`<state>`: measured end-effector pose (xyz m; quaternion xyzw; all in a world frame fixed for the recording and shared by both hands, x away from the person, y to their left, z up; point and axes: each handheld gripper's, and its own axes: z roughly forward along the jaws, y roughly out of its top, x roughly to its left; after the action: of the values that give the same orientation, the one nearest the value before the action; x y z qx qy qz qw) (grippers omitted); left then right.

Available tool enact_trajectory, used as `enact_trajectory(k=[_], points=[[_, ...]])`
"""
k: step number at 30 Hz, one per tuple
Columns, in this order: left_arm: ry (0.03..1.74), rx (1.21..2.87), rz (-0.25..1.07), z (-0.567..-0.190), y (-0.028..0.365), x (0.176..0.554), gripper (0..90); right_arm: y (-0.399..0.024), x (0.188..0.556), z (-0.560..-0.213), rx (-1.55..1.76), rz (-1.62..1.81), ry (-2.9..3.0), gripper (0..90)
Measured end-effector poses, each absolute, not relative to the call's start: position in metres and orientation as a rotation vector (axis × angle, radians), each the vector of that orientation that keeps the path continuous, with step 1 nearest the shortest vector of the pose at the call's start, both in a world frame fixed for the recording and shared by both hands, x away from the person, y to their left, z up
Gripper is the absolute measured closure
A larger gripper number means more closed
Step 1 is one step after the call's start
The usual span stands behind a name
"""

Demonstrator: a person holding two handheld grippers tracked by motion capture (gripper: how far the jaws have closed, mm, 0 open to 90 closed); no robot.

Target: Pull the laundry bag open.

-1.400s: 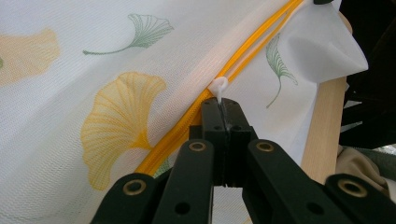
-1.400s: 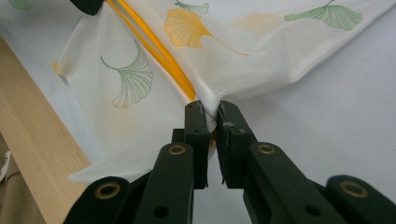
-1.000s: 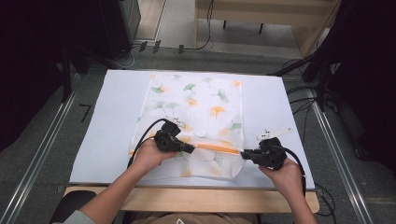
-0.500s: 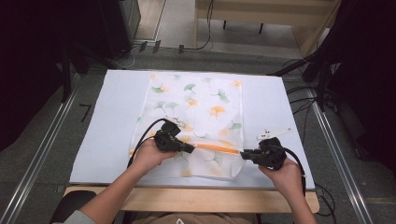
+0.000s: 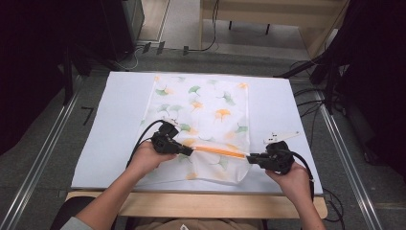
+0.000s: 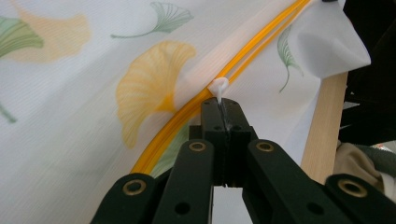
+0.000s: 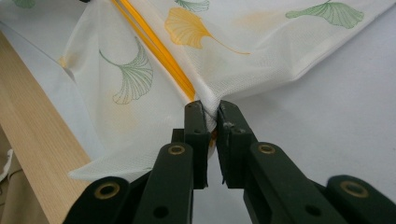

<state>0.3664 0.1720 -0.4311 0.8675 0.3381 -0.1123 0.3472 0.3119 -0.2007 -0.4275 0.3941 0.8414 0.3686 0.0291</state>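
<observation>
Evidently we have a light, limp mesh bag [image 5: 206,124] lying flat on the tabletop [image 5: 119,120]. Left claw [image 6: 219,105] is clamped on its white zip pull [image 6: 217,87]; right claw [image 7: 211,112] pinches the bag's corner beside the orange zip [image 5: 218,151]. We judge the zip ends the firmest holds.
</observation>
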Motion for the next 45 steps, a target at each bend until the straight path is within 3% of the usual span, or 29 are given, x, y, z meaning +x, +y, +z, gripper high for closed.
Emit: enact_trajectory(k=[7,32,45], points=[[0.907,2.232,-0.286,-0.429,0.193,0.364,90.0,-0.199,0.313,-0.427,1.208,1.136,2.605,85.2],[0.912,2.229,-0.287,-0.430,0.192,0.365,90.0,-0.199,0.314,-0.428,1.210,1.129,2.609,85.2],[0.985,2.230,-0.287,-0.433,0.219,0.367,90.0,-0.200,0.315,-0.428,1.211,1.126,2.612,85.3]])
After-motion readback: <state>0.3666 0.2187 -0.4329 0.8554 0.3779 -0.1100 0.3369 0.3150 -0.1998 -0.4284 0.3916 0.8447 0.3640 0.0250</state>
